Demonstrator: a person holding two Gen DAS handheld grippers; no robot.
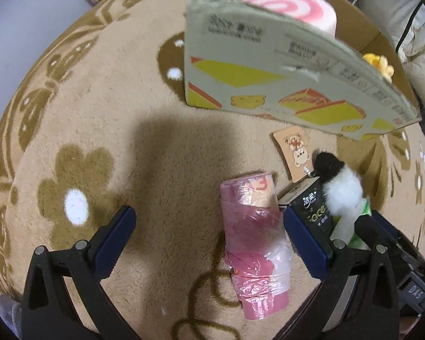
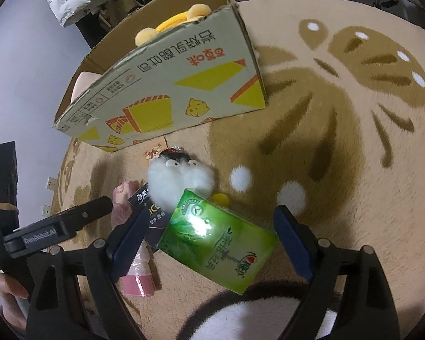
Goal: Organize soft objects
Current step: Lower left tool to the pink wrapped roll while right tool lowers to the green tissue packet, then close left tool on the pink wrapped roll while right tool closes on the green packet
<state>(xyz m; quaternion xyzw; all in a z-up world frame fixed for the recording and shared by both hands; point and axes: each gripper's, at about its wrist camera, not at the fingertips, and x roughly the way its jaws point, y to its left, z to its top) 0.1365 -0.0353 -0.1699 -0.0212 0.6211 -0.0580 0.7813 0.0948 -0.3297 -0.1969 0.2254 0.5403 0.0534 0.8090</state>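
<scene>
Light: even indoor, moderately bright.
Shadows: a broad dark patch on the carpet [image 1: 161,153].
Glare: white hotspot on the green tissue pack [image 2: 201,223].
Blur: cardboard box [image 1: 269,90] edges smeared.
Distortion: strong fisheye curving, black corners.

Between my left jaws lies a pink plastic-wrapped roll [image 1: 252,243], lengthwise. Between my right jaws, a green tissue pack [image 2: 218,240] lies tilted, a black-and-white plush [image 2: 178,178] just beyond it.
</scene>
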